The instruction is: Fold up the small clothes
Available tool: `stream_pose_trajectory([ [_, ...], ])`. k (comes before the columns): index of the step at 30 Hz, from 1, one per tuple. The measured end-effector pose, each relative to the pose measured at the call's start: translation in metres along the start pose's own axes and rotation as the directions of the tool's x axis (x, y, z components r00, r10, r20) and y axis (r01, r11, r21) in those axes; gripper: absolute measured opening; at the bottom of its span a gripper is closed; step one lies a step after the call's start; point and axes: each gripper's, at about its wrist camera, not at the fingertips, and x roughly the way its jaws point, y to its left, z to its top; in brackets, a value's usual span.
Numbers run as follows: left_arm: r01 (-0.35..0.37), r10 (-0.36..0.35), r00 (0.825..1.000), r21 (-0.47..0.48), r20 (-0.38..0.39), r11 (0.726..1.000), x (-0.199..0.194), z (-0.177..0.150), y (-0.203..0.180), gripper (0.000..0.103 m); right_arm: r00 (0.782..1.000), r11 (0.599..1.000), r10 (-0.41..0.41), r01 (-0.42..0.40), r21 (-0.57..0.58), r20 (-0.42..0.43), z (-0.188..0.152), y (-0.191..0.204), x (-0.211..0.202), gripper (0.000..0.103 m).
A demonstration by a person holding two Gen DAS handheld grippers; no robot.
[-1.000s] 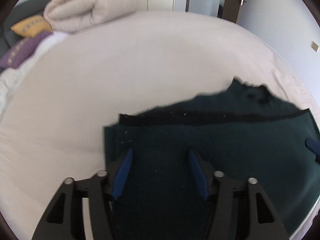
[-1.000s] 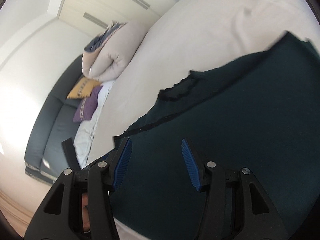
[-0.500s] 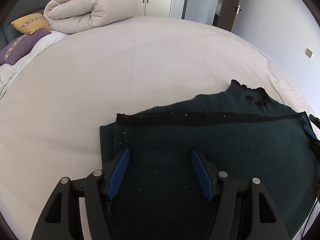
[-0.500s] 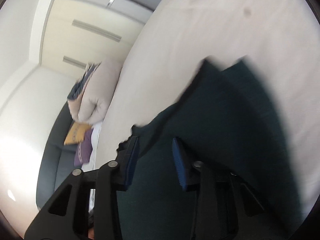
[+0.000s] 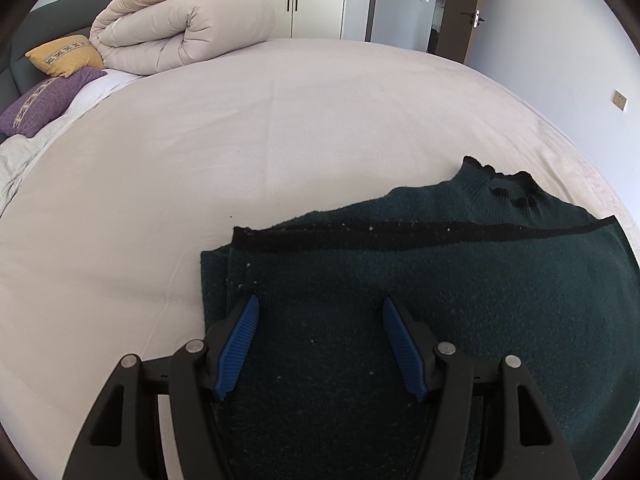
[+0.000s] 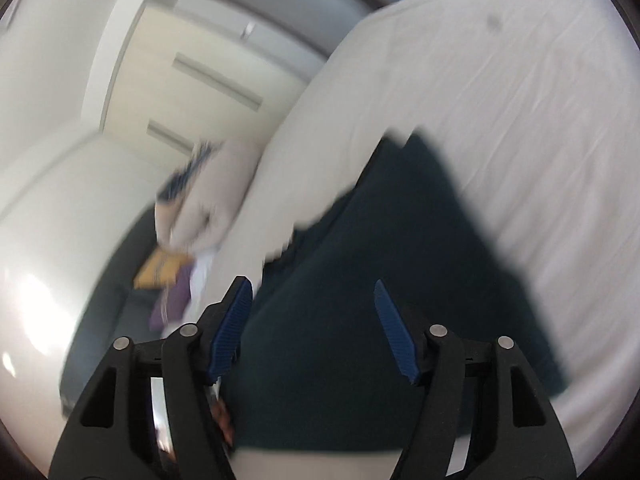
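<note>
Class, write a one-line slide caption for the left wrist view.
Open left hand-held gripper above a folded dark green sweater on a bed.

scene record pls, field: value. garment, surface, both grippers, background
garment: dark green sweater, folded over, black-trimmed edge on top, collar at far right
surface: pale bed sheet
left hand-held gripper: open, over the sweater's near left part, nothing between the jaws
right hand-held gripper: open, above the sweater, view blurred
background: rolled duvet, yellow cushion, purple cushion
</note>
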Motion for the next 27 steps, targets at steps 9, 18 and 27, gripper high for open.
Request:
stream_pose_trajectory([
  [9,0.022,-0.022,1.0,-0.014,0.008,1.0,-0.001,0.0,0.004,0.067,0.996,0.996,-0.086,0.087,0.024,-0.031,-0.03,-0.016,-0.004,0.063],
  [18,0.022,-0.022,1.0,-0.015,0.018,1.0,0.0,-0.001,0.005,0.067,0.984,0.986,-0.157,0.151,0.069,0.081,-0.043,-0.033,-0.062,0.063],
  [27,0.083,-0.084,0.996,-0.086,-0.008,0.993,-0.025,-0.001,0.014,0.073,0.996,0.996,-0.083,0.084,-0.036,0.026,-0.064,0.02,-0.066,0.063],
])
